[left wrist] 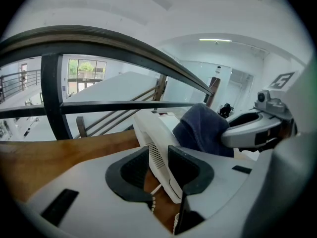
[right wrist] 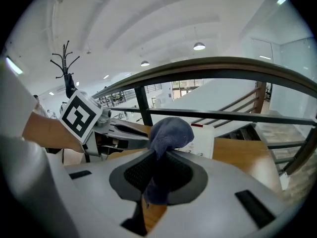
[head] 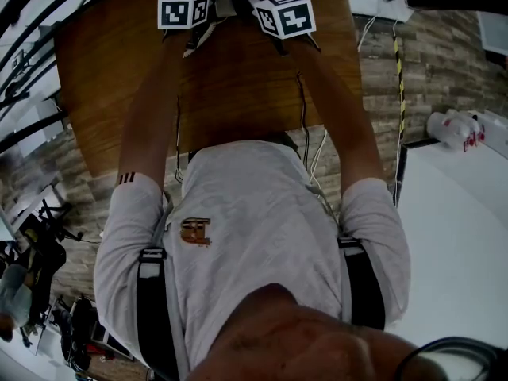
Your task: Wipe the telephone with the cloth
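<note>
- The wooden bench fills the top of the head view; a person in a pale shirt reaches both arms out over it.
- A dark railing runs along the bench's far side.
- The white telephone lies on the bench between the two grippers, tilted in the left gripper view. A flat panel with printed digits shows in the right gripper view.
- The left gripper has its fingers narrow, closed on the ribbed white edge of the telephone. I cannot tell whether that part is the handset or the body.
- The right gripper has its fingers pinched on the cloth, which hangs down between them and bunches up above them.
- The two marker cubes sit close together at the far end of the arms.
- The dark blue cloth presses in a rounded wad against the top of the telephone; it also shows just beyond the left fingers.
- A coiled white cord shows below the left fingers, over the wood.
</note>
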The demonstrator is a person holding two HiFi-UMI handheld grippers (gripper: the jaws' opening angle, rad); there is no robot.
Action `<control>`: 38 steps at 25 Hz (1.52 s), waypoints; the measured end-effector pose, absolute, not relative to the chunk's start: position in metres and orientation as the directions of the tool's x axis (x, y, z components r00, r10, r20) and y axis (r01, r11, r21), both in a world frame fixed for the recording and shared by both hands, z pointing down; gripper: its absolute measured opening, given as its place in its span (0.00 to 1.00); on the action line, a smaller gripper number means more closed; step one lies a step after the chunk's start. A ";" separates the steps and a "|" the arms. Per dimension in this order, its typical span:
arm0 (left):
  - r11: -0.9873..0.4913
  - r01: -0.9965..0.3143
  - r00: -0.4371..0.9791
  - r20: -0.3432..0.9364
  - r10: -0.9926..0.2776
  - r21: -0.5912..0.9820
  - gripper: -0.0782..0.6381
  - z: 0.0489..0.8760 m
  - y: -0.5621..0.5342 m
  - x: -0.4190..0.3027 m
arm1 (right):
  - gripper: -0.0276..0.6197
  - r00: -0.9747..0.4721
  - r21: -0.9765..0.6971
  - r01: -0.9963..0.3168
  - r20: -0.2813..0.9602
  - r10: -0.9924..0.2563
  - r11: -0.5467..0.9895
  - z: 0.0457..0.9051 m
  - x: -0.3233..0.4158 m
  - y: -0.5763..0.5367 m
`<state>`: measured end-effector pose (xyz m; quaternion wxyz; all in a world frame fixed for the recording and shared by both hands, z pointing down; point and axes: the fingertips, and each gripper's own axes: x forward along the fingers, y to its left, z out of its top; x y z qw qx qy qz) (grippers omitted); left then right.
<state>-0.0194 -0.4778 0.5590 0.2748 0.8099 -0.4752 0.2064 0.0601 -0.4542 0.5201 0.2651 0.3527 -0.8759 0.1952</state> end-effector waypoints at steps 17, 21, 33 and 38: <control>-0.383 -0.892 0.447 0.590 -0.673 0.238 0.28 0.559 -0.479 -0.017 | 0.15 -0.429 -0.041 -0.808 0.723 -0.541 0.587 0.567 0.132 -0.474; -0.386 -0.893 0.444 0.590 -0.675 0.230 0.28 0.559 -0.479 -0.014 | 0.15 -0.403 -0.030 -0.827 0.728 -0.555 0.561 0.568 0.160 -0.476; -0.406 -0.895 0.440 0.505 -0.743 0.182 0.27 0.513 -0.461 -0.015 | 0.15 -0.569 -0.118 -0.785 0.526 -0.631 0.609 0.490 0.158 -0.463; -0.447 -0.872 0.490 0.361 -0.793 0.200 0.21 0.457 -0.444 -0.008 | 0.15 -0.670 -0.152 -0.724 0.390 -0.632 0.673 0.443 0.134 -0.444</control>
